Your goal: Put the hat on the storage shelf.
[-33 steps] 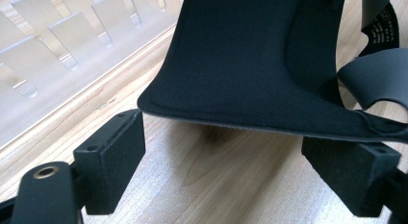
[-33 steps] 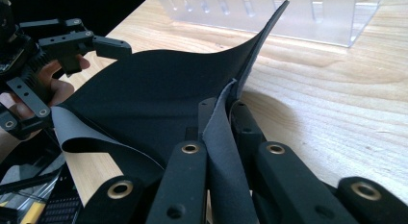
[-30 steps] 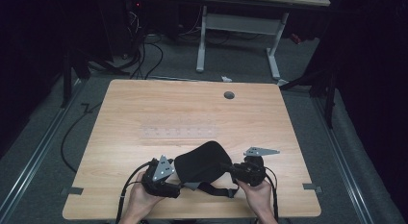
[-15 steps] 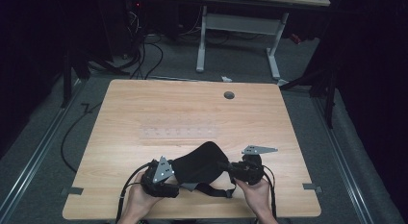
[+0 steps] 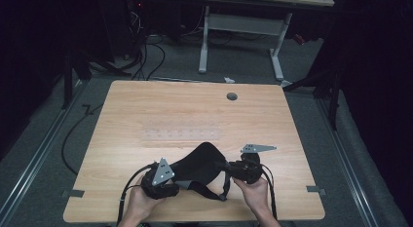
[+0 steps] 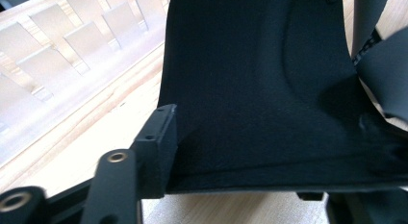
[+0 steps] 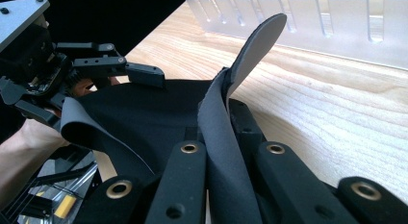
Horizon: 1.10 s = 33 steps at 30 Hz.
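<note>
Black fabric wrap [image 5: 197, 163] at near edge of table [image 5: 195, 110], between the two hands. Bunched into a hump, partly raised off the wood. Thin straps [image 5: 209, 190] trailing from it toward the near edge.

Right end: grey-backed flap [image 7: 226, 118] of the wrap clamped tight between the fingers of right gripper [image 5: 223, 166], standing up edge-on out of the pinch in the right gripper view. First hold judged done.

Left end: left gripper [image 5: 179, 182] brought up to the wrap's other side. Jaws have just been closing, with the fabric [image 6: 260, 89] lying across the gap between them. One finger [image 6: 156, 152] seen hard against the cloth's edge; the other hidden under the cloth. Cannot tell whether the pads press yet. Second hold judged in progress, not confirmed.

Farther out: clear slotted rack [image 5: 180, 134] lying flat mid-table, well apart from the wrap, untouched. Round cable hole [image 5: 232, 96] near the far edge.

Progress, as a judgement: early. Wrap picked at one end, second grip being taken. Left to do: finish closing on the left side, then the actual handling with both ends held, whether spreading, folding or lifting clear. None of that started. Risk noted: loose straps snagging under the cloth.
</note>
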Each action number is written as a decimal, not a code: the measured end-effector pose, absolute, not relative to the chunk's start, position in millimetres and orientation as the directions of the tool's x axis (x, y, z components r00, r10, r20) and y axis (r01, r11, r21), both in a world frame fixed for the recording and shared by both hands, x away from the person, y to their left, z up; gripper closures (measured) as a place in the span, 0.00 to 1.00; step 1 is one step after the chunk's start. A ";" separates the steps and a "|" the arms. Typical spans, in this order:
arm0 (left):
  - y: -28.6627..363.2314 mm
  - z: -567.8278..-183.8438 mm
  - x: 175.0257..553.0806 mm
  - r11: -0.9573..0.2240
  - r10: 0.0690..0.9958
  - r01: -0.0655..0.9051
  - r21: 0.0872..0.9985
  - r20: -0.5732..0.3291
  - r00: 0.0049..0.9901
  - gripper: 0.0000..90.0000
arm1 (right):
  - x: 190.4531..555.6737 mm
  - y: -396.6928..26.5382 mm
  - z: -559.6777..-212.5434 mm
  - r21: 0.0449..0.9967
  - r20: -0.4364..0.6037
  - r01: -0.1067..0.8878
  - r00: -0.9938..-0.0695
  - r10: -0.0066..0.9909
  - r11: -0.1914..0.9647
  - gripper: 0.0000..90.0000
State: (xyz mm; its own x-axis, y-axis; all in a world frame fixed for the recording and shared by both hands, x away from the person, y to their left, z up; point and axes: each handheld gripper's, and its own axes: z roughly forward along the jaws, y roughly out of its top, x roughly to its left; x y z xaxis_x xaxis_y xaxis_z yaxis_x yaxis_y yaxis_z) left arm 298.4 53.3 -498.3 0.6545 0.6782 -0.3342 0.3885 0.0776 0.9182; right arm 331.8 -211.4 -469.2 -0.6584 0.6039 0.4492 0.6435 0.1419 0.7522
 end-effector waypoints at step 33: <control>54.4 -479.3 292.2 0.066 0.530 0.416 0.907 -0.385 0.755 0.96 | 341.4 -230.4 -465.4 0.805 0.391 0.588 -0.626 0.675 0.080 0.56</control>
